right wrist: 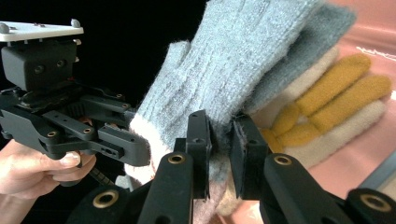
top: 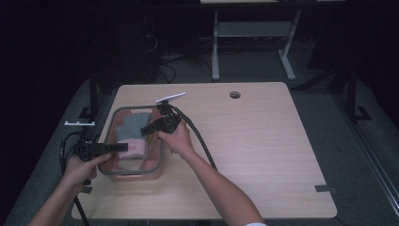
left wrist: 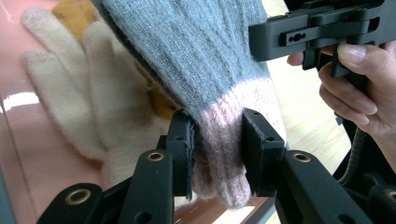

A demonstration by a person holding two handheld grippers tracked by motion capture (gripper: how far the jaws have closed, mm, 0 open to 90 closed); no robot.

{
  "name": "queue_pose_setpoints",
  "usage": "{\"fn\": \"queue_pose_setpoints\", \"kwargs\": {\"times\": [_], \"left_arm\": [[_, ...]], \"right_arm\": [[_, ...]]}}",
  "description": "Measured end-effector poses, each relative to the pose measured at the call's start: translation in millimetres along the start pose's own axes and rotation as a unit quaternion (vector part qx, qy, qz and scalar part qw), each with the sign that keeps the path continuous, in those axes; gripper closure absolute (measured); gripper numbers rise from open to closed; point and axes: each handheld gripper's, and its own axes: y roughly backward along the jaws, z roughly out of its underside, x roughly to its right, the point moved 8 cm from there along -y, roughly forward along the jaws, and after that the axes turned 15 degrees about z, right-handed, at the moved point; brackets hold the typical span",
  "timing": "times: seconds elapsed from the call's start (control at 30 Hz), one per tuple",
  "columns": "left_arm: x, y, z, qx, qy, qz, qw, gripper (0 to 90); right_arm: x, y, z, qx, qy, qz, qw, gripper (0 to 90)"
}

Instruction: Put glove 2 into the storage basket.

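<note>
Pinching the grey glove between both grippers' fingers (pink cuff in the left's), above the tub.

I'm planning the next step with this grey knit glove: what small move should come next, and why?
Probably lift both tongs together to raise the grey knit glove with the pink cuff out of the pink bin. The left tongs pinch its cuff, the right tongs pinch its edge, and it hangs above the cream and mustard gloves.

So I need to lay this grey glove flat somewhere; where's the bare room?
The table is bare from the pink bin to its right edge, and behind up to the round hole. The bin is crowded with gloves, both tongs above it.
</note>
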Motion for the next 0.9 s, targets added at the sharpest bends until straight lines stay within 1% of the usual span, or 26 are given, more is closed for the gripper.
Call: {"fn": "queue_pose_setpoints", "kwargs": {"times": [0.13,0.17,0.23,0.3,0.33,0.43,0.47,0.5,0.53,0.57,0.6,0.7,0.73,0.8,0.9], "left_arm": [[-1.9,0.4,1.5,0.004,0.006,-0.001,1.0,66.7],[-3.4,0.9,2.2,0.001,0.002,-0.002,1.0,66.7],[-4.9,0.4,3.2,0.0,0.005,-0.005,1.0,66.7],[-5.7,-0.2,4.2,0.001,0.008,-0.006,1.0,66.8],[-6.9,-0.2,5.0,-0.002,0.004,-0.007,1.0,66.7],[-9.1,-1.5,6.1,0.0,0.008,-0.01,0.9999,66.8],[-11.5,-1.9,7.1,-0.003,0.008,-0.014,0.9999,66.8],[-11.5,-1.9,7.1,-0.003,0.008,-0.014,0.9999,66.8],[-14.2,-2.2,8.2,-0.005,0.008,-0.023,0.9997,66.8],[-16.0,-2.5,9.3,-0.009,0.01,-0.027,0.9995,66.8],[-22.4,-3.4,12.8,-0.015,0.017,-0.037,0.9991,66.8],[-24.3,-3.6,13.5,-0.016,0.014,-0.039,0.999,67.0],[-24.1,-4.6,13.4,-0.019,0.012,-0.043,0.9988,66.5],[-23.7,-5.5,13.1,-0.018,0.012,-0.047,0.9986,66.1],[-22.7,-6.7,12.1,-0.023,0.002,-0.056,0.9982,63.8]], "right_arm": [[-0.4,-4.7,0.7,-0.004,0.004,0.005,1.0,78.3],[-0.4,-4.7,0.7,-0.004,0.004,0.005,1.0,78.3],[-0.4,-6.4,1.3,-0.006,0.007,0.009,0.9999,78.2],[-0.3,-8.0,1.8,-0.009,0.013,0.017,0.9997,78.1],[-0.5,-8.3,2.0,-0.01,0.015,0.019,0.9997,77.9],[-0.5,-8.3,1.9,-0.013,0.017,0.022,0.9995,77.0],[0.7,-8.3,1.9,-0.015,0.017,0.031,0.9993,75.9],[0.7,-8.3,1.9,-0.015,0.017,0.031,0.9993,75.9],[1.8,-8.2,1.8,-0.013,0.021,0.035,0.9991,76.2],[5.9,-5.7,0.5,-0.009,0.021,0.047,0.9986,76.7],[7.3,-3.7,-0.4,-0.006,0.017,0.045,0.9988,76.5],[9.8,0.0,-1.6,-0.003,0.018,0.05,0.9986,75.7],[10.8,3.1,-1.9,0.0,0.021,0.051,0.9985,75.7],[10.9,4.1,-2.3,0.002,0.02,0.052,0.9984,75.7],[9.5,7.5,-2.5,0.005,0.023,0.048,0.9986,75.7]]}}
